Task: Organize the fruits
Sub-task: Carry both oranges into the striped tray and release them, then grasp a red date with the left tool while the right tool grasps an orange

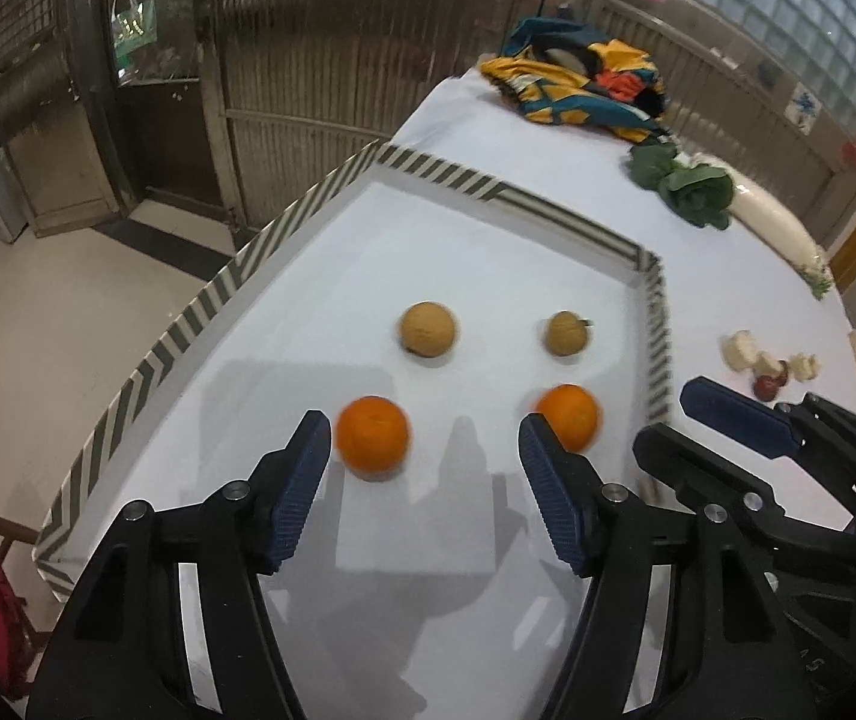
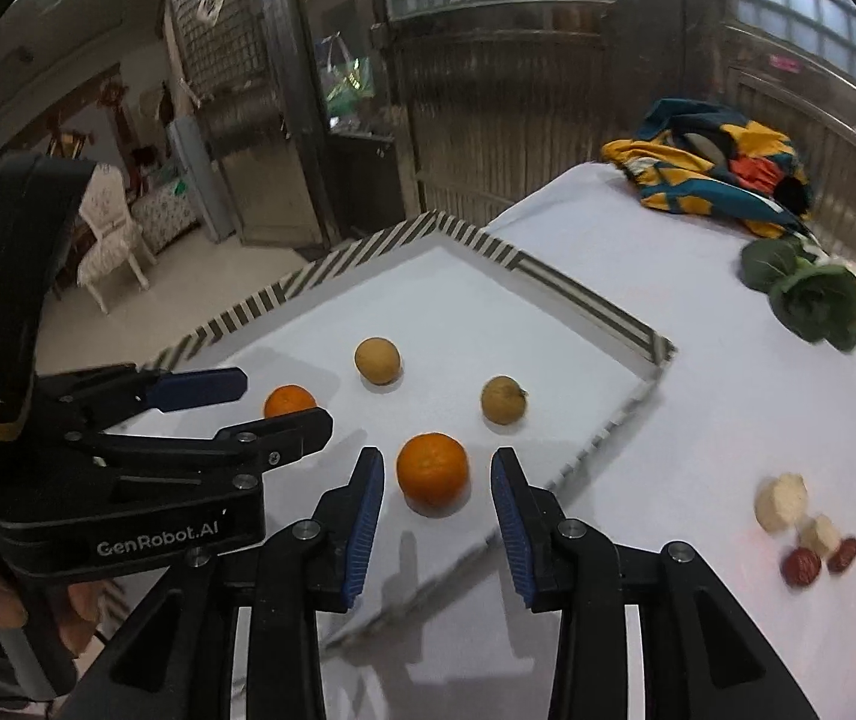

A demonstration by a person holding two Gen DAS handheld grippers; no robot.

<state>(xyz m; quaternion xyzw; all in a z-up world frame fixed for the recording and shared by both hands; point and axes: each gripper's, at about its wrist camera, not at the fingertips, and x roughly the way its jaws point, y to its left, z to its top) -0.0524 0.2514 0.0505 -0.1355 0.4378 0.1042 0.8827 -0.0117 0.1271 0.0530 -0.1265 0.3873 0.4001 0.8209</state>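
Oranges first: two on the white tray (image 1: 284, 222), in the row nearest the cameras, with two tan round fruits behind them. Taking the tray's striped right rim as landmark, the near-rim orange (image 2: 432, 469) sits just inside it; the far orange (image 1: 373, 435) lies well inward toward the tray's middle; the smaller tan fruit (image 1: 566, 332) sits behind the near-rim orange, the larger tan fruit (image 1: 427, 328) behind the far one.

Right tongs (image 2: 437, 516), spread wide, nothing pinched. The near-rim orange lies dead ahead of them, centred in the gap, just beyond the tips and apart from both. Round fruit, so no long axis to line up with.

Left tongs (image 1: 425, 468), also spread and empty. The far orange lies just ahead of the left pad, off centre in the gap; the near-rim orange shows past the right pad.

Judgement: right tongs are the better placed, and a straight advance would bracket their orange. Left tongs would need a shift away from the rim to centre theirs.

Outside the rim on the desk (image 2: 698, 420): pale cut pieces and small red fruits (image 2: 812, 546), leafy greens (image 2: 812, 294), a bundled cloth (image 2: 710, 168).
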